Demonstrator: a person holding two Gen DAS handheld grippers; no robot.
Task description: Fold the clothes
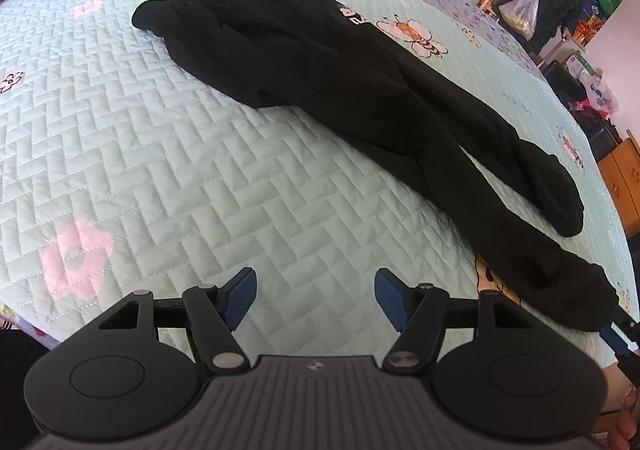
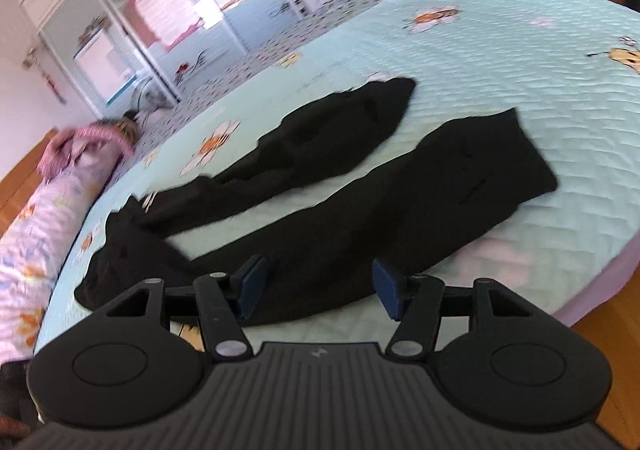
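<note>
Black trousers (image 1: 340,90) lie spread on a mint quilted bedspread (image 1: 160,170), waist far left and legs running toward the near right. My left gripper (image 1: 316,290) is open over bare quilt, with the trousers beyond it and to its right. In the right wrist view the two legs of the trousers (image 2: 440,190) fork apart. My right gripper (image 2: 318,278) hovers open low over the near leg; cloth shows between the pads, which do not press on it. A blue-padded finger (image 1: 612,336) of that gripper shows beside the leg's cuff in the left wrist view.
A person (image 1: 560,2) with a plastic bag stands past the bed's far corner. Pillows (image 2: 40,210) line the head end. A mirrored wardrobe (image 2: 120,30) stands behind. The bed edge and wooden floor (image 2: 600,310) lie to the right, and a wooden cabinet (image 1: 624,178) stands nearby.
</note>
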